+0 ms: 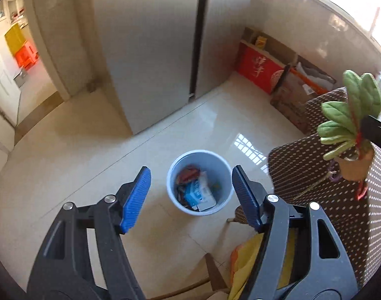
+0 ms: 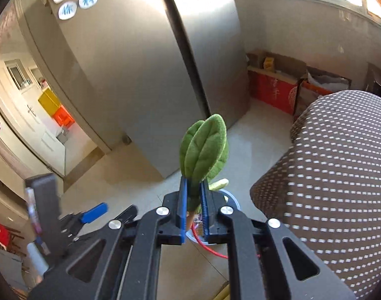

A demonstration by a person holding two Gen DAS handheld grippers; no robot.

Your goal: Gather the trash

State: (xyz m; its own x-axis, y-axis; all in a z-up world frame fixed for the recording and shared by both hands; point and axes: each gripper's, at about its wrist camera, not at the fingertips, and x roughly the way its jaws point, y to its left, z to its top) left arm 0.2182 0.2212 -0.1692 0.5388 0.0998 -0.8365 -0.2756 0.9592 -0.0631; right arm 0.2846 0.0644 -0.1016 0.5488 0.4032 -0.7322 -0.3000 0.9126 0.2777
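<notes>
A light blue bin [image 1: 171, 187] stands on the tiled floor, holding wrappers and a blue-white carton [image 1: 199, 193]. My left gripper [image 1: 191, 196] hangs above it, open, with nothing between its blue pads; the bin shows in the gap. My right gripper [image 2: 193, 195] is shut on a plush potted plant [image 2: 203, 147] with green leaves, gripped at the leaf bases. In the left wrist view the plush plant [image 1: 350, 122] hangs at the right, above and right of the bin, its tan pot lowest. The bin's rim [image 2: 231, 198] peeks out beneath the right gripper.
A chair back with a brown dotted cover [image 1: 328, 195] stands right of the bin. A steel fridge [image 1: 150, 50] rises behind it. A red box [image 1: 259, 71] and cardboard boxes line the far wall. A doorway [image 1: 23, 70] opens at the left. Yellow fabric [image 1: 248, 260] lies below.
</notes>
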